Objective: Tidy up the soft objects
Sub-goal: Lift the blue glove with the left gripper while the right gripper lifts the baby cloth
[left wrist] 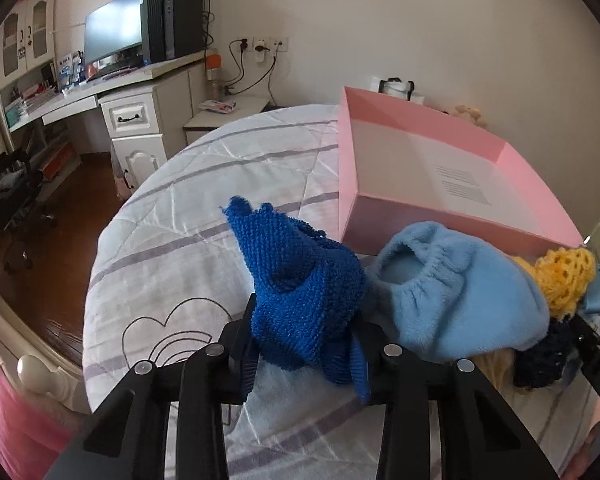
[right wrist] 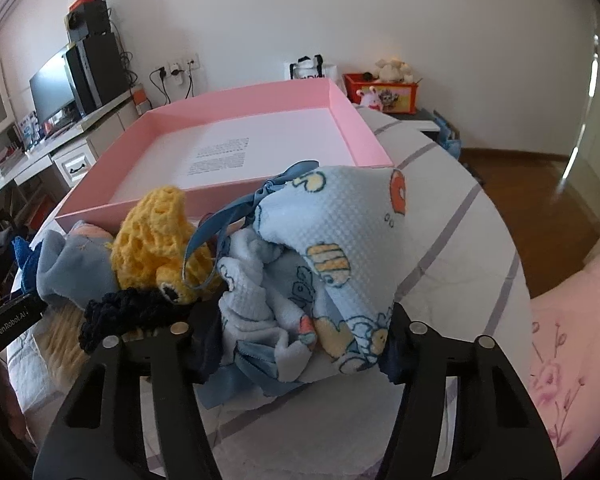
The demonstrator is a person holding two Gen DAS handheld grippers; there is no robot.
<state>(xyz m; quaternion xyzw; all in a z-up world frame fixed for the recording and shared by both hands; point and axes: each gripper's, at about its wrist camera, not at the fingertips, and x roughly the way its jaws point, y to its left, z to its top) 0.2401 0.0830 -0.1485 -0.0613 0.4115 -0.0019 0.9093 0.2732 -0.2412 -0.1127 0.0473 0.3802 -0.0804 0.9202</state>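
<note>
My left gripper [left wrist: 306,344] is shut on a dark blue knitted piece [left wrist: 300,284] and holds it over the bed. Right of it lie a light blue fleece item [left wrist: 460,296], a yellow crochet piece [left wrist: 564,280] and a navy crochet piece [left wrist: 548,356]. My right gripper [right wrist: 300,344] is shut on a light blue cartoon-print cloth [right wrist: 340,240] with a blue ribbon [right wrist: 236,212]. The yellow crochet piece [right wrist: 156,236] and navy crochet piece [right wrist: 136,308] lie just left of it. An open pink box [left wrist: 428,216] [right wrist: 236,104] stands behind the pile; only a printed sheet shows inside.
The bed has a white quilt with grey stripes [left wrist: 204,216] [right wrist: 452,232]. A white desk with a monitor [left wrist: 112,32] stands far left, wooden floor [left wrist: 60,248] below. A red toy box [right wrist: 384,94] sits by the far wall. The other gripper's body [right wrist: 4,320] shows at left.
</note>
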